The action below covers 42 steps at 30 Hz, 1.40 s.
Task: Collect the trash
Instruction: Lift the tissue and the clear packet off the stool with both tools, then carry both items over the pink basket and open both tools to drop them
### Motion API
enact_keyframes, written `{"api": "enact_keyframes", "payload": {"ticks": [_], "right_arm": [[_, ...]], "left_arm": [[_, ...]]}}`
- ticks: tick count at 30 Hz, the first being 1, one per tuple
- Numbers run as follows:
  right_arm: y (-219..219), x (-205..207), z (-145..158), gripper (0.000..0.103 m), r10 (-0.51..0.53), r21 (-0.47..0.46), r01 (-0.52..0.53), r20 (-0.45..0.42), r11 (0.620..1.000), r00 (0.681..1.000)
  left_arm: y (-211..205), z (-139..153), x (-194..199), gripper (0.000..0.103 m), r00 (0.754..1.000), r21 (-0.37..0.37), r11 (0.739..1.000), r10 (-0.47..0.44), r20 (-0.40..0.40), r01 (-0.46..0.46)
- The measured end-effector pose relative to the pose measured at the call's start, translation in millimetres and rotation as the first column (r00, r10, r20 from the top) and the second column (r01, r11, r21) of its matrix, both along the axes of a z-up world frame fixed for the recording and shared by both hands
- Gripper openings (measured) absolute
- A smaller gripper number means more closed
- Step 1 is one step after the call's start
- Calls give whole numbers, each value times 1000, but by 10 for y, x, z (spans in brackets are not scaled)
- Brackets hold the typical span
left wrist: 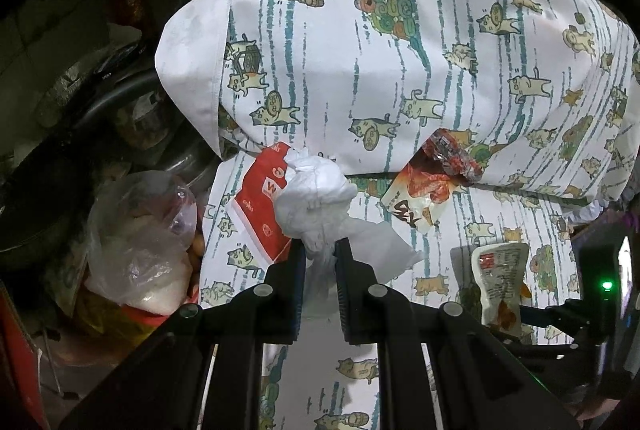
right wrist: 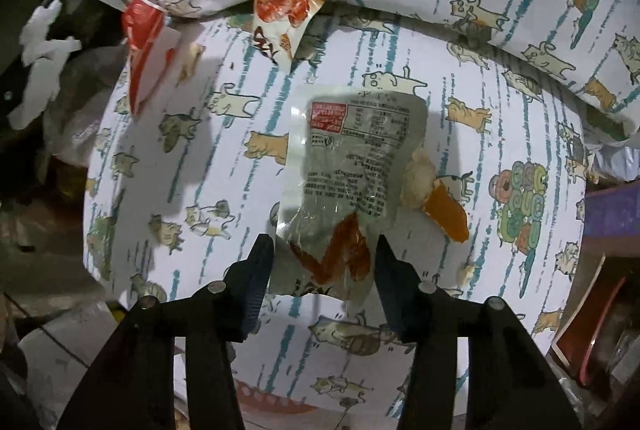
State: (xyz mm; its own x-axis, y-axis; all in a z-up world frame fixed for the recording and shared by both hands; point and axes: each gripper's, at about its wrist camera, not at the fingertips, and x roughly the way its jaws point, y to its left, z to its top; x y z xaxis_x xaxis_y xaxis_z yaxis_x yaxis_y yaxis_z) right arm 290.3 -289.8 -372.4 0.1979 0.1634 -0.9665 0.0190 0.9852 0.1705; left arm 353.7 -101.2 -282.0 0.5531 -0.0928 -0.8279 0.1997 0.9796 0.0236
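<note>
A cat-print cloth point(right wrist: 224, 134) covers a round surface strewn with litter. My left gripper point(left wrist: 320, 250) is shut on a crumpled white tissue wad point(left wrist: 312, 198), which bulges above the fingertips. My right gripper point(right wrist: 324, 254) points steeply down and is shut on the lower end of a clear snack wrapper point(right wrist: 352, 166) with printed text; the wrapper point(left wrist: 500, 282) hangs just off the cloth. A torn red-and-white snack bag point(right wrist: 288, 2) lies near the back fold, and a red-and-white packet point(right wrist: 148, 42) lies at the left. An orange peel scrap point(right wrist: 448, 214) rests right of the clear wrapper.
A bulky bundle in the same cat-print cloth point(left wrist: 400, 50) rises behind the litter. Left of the surface sit a clear plastic bag of goods point(left wrist: 136, 242) and dark pans point(left wrist: 120, 102). A purple box point(right wrist: 612, 214) borders the right edge. Small crumbs point(right wrist: 466, 272) dot the cloth.
</note>
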Motion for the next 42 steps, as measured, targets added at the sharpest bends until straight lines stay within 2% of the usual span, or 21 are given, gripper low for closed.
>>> {"api": "enact_keyframes", "payload": {"ticks": [5, 8, 11, 14, 17, 20, 24, 29, 32, 34, 38, 42], "right_arm": [[-295, -108, 318, 49, 8, 15, -9, 43, 1000, 999], [-248, -244, 574, 49, 2, 26, -5, 103, 1000, 995], [-139, -451, 847, 49, 2, 62, -12, 168, 998, 986], [2, -659, 1140, 49, 5, 71, -24, 247, 997, 969], [159, -900, 1400, 49, 23, 49, -41, 323, 998, 946], [280, -1195, 1646, 50, 40, 38, -58, 381, 998, 924], [409, -1578, 1901, 50, 54, 64, -89, 424, 994, 904], [501, -1996, 2146, 50, 70, 62, -116, 501, 991, 863], [527, -2154, 2153, 52, 62, 82, -122, 518, 989, 853], [542, -2211, 2089, 52, 55, 95, -120, 511, 988, 858], [535, -2243, 1801, 52, 39, 117, -103, 457, 988, 888], [429, -2266, 1377, 52, -13, 148, -47, 379, 988, 925]], "left_arm": [[24, 82, -96, 16, 1000, -4, 1000, -16, 23, 16], [82, 177, -224, 16, 999, -24, 999, -29, 35, 30], [207, 330, -429, 16, 999, -77, 997, -24, 48, 28], [296, 583, -740, 16, 991, -73, 997, 17, 133, -8], [343, 915, -1072, 16, 983, -139, 990, 1, 184, 25], [394, 1228, -1451, 16, 969, -149, 988, -4, 246, 42], [467, 1442, -1864, 16, 968, -178, 982, -19, 249, 65], [506, 1495, -2222, 16, 968, -188, 979, -27, 251, 76], [509, 1398, -2372, 16, 977, -203, 977, -28, 212, 72], [481, 1279, -2419, 16, 986, -205, 976, -41, 164, 75], [428, 1051, -2449, 16, 994, -195, 979, -42, 101, 62], [413, 753, -2480, 16, 1000, -215, 976, -16, 13, 19]]}}
